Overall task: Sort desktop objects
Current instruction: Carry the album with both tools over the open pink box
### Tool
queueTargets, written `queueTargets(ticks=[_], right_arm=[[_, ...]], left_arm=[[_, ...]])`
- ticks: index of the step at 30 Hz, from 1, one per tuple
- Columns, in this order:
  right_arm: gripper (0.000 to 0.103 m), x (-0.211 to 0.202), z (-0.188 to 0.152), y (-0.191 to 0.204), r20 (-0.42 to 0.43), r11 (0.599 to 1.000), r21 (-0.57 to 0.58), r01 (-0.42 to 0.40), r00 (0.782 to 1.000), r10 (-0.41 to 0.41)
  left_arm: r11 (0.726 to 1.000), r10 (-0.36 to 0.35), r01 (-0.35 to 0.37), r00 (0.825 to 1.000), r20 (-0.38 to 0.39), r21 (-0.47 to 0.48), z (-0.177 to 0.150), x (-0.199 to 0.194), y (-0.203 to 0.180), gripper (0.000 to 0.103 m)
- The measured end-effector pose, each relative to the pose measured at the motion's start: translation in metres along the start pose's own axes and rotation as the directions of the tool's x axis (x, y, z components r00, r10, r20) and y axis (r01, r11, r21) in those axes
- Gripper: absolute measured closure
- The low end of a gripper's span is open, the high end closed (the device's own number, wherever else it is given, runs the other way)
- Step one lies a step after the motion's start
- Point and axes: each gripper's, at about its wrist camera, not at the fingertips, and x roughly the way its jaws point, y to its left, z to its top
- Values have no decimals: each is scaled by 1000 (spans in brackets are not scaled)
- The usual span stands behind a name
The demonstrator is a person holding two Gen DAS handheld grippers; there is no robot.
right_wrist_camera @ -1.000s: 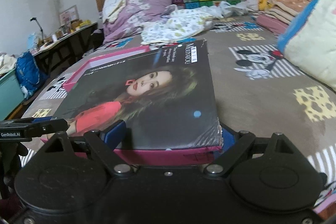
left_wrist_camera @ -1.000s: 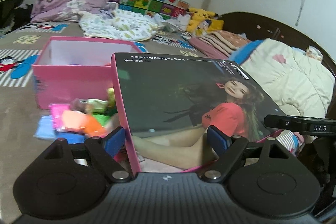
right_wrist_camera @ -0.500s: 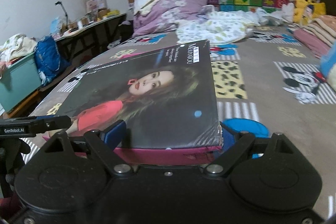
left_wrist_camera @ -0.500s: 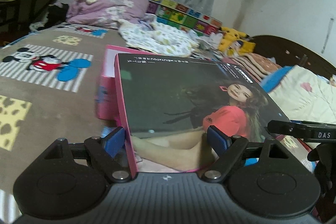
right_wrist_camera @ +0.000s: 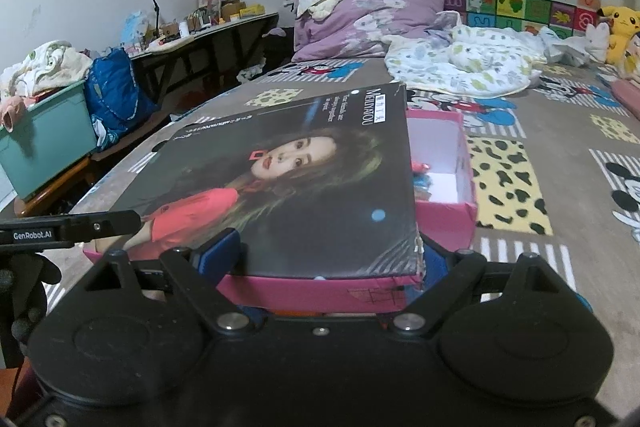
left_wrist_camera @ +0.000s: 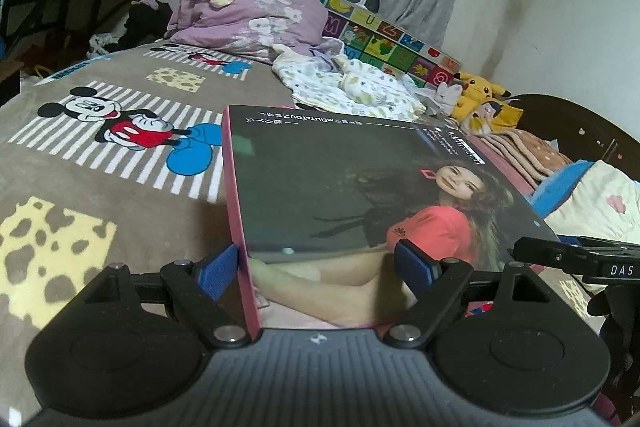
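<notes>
A pink box lid [left_wrist_camera: 344, 187] with a dark photo of a woman on top is held between both grippers. My left gripper [left_wrist_camera: 320, 263] is shut on one edge of the lid, blue pads on either side. My right gripper [right_wrist_camera: 328, 259] is shut on the opposite edge of the lid [right_wrist_camera: 288, 187]. In the right wrist view the open pink box [right_wrist_camera: 448, 187] sits on the bed just under and beyond the lid, with small colourful items inside. The lid hides the box in the left wrist view.
The bed has a brown Mickey Mouse blanket [left_wrist_camera: 100, 155]. A purple duvet pile [left_wrist_camera: 256, 15] and a white floral cloth [left_wrist_camera: 348, 87] lie at the far end. Folded blankets [left_wrist_camera: 532, 155] and plush toys [left_wrist_camera: 484, 95] are on the right. A desk [right_wrist_camera: 208, 31] and a green bin [right_wrist_camera: 44, 143] stand beside the bed.
Both grippers have swung the lid round over the bed. The pink box has left the left wrist view and now shows under the lid's far side in the right wrist view.
</notes>
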Motion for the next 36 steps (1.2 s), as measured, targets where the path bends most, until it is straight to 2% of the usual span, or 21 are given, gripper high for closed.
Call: queueTargets(ticks=[18, 32, 36], right_arm=[[11, 67, 28, -1, 0, 998, -31, 61, 998, -61], [11, 102, 44, -15, 4, 996, -3, 92, 996, -92], [11, 106, 45, -23, 1, 996, 36, 87, 996, -87]], left_arm=[[999, -16, 17, 1000, 18, -36, 25, 78, 35, 19], [1000, -3, 3, 1000, 4, -24, 54, 125, 39, 19], [1000, 0, 0, 1000, -10, -23, 59, 135, 35, 19]])
